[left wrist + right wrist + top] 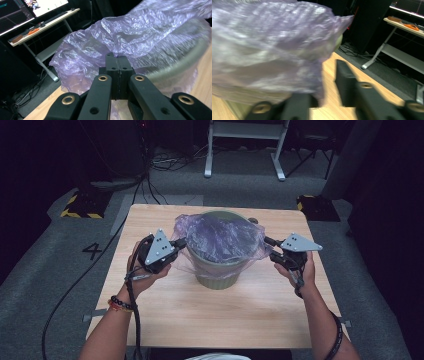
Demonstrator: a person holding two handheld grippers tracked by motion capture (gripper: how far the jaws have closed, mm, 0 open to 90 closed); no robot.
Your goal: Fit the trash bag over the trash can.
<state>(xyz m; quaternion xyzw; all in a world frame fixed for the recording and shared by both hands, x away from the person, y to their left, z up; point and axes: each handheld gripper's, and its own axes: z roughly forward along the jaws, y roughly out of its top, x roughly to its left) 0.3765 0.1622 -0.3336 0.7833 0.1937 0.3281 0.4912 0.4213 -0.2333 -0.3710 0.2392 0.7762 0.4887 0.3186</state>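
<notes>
A green bin (217, 275) stands mid-table, lined with a purple plastic bag (220, 237) that spills over its rim. At the bin's left side, my left gripper (182, 242) is shut on the bag's edge. In the left gripper view its jaws meet (116, 58), with the bag film (112, 35) pinched at their tips and the bin rim (175, 67) to the right. My right gripper (267, 241) sits at the bin's right side. Its jaws stand apart (324, 82), and the blurred bag (269, 45) droops over the left one.
The wooden table (200, 315) has bare surface in front of the bin. On the floor beyond are a white-legged desk (245, 130), cables, and yellow-black striped blocks (82, 205). A desk with monitors (37, 15) stands off to the left.
</notes>
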